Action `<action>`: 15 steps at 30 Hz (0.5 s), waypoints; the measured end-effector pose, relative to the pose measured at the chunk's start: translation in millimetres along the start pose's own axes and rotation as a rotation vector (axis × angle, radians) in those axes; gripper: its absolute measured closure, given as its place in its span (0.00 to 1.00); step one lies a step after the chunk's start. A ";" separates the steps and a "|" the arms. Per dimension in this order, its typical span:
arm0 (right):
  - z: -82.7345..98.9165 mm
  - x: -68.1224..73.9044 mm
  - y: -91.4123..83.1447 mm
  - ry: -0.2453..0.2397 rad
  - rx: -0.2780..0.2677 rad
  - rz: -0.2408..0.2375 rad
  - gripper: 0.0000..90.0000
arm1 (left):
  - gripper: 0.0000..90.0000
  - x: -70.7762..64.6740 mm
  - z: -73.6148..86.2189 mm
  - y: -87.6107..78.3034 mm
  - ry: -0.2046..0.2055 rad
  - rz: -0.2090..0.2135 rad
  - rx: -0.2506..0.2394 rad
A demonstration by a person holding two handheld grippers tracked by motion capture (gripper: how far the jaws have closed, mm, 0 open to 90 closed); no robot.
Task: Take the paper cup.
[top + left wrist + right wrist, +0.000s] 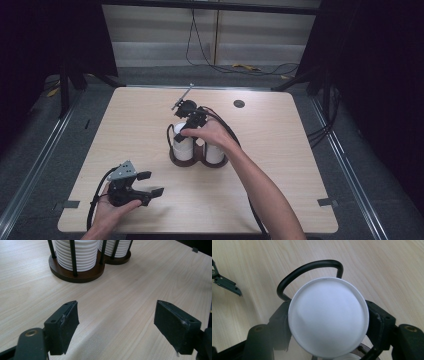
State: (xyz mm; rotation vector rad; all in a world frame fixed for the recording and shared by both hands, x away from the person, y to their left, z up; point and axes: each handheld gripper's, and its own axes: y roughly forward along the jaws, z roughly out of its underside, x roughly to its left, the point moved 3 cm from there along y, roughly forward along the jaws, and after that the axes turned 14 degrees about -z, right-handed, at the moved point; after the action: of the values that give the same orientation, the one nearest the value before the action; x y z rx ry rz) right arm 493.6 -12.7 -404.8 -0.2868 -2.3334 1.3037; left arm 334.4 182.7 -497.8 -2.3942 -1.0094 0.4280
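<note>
Right tongs (329, 322) clamp top white cup (328, 320) in rack (197, 159); stack axis vertical, so lift straight up. Your left tongs (116, 327) released, idle near desk (280, 165) edge.

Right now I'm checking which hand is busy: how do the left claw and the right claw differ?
The left claw stands open with nothing between its jaws; the right claw grips the top white ribbed paper cup. The left claw rests low near the table's front edge; the right claw is raised over the dark wooden two-stack cup holder. Both are black two-jaw tools held by hand.
</note>
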 end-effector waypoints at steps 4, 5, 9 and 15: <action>-1.5 1.3 -2.2 -0.004 0.008 0.001 0.37 | 0.22 0.3 0.1 0.5 0.000 -0.001 0.002; -1.8 1.2 -3.0 -0.009 0.007 0.003 0.37 | 0.22 0.2 0.1 0.6 -0.001 0.001 0.002; -3.1 2.8 -6.8 -0.010 -0.004 0.005 0.38 | 0.22 0.3 0.1 0.6 0.000 0.002 0.006; -3.4 3.0 -10.1 -0.008 -0.003 0.011 0.39 | 0.22 0.3 0.3 0.9 -0.001 0.004 0.008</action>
State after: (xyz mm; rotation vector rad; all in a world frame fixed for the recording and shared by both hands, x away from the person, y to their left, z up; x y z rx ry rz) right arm 493.0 -14.4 -393.9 -0.2969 -2.3436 1.3092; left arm 334.9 182.4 -498.6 -2.3891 -1.0014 0.4340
